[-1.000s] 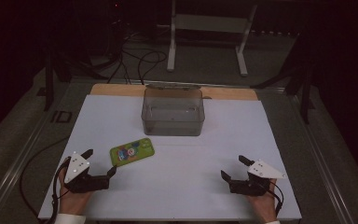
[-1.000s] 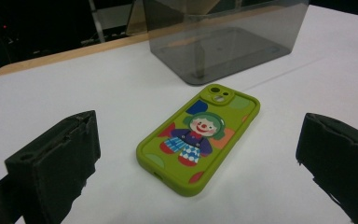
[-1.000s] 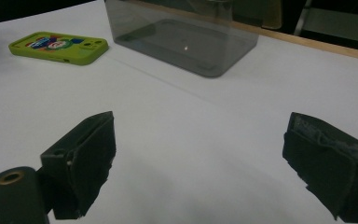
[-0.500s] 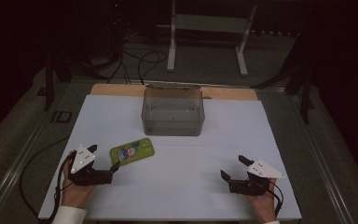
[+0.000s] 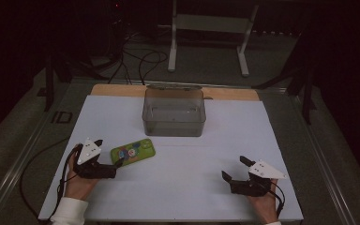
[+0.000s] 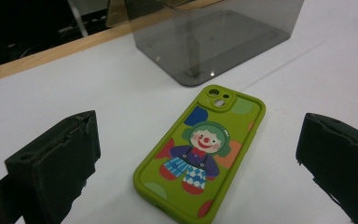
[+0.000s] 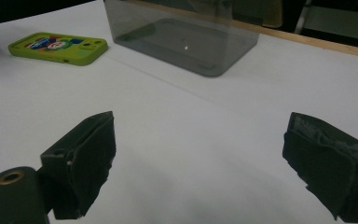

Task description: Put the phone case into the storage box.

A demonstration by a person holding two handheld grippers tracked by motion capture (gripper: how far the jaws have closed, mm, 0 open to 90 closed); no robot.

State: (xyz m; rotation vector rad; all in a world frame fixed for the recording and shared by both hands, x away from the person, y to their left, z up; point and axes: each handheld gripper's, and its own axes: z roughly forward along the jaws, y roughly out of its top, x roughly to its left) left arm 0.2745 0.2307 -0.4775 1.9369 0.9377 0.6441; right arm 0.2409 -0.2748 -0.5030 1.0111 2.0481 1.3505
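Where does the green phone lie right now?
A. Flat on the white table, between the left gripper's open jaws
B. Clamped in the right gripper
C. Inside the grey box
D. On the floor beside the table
A: in the left gripper view the phone lies flat on the table, apart from both spread jaws of the left gripper, with the grey box behind it.

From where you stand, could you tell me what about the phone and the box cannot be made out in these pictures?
- Phone: its near end is cut off by the bottom edge of the left gripper view; its screen side lies face down, hidden.
- Phone's clown picture: too small and dim to read in the high view.
- Box: its top is cut off by the upper edge in both gripper views.
- Left gripper: jaw tips dark, contact with the phone unclear.
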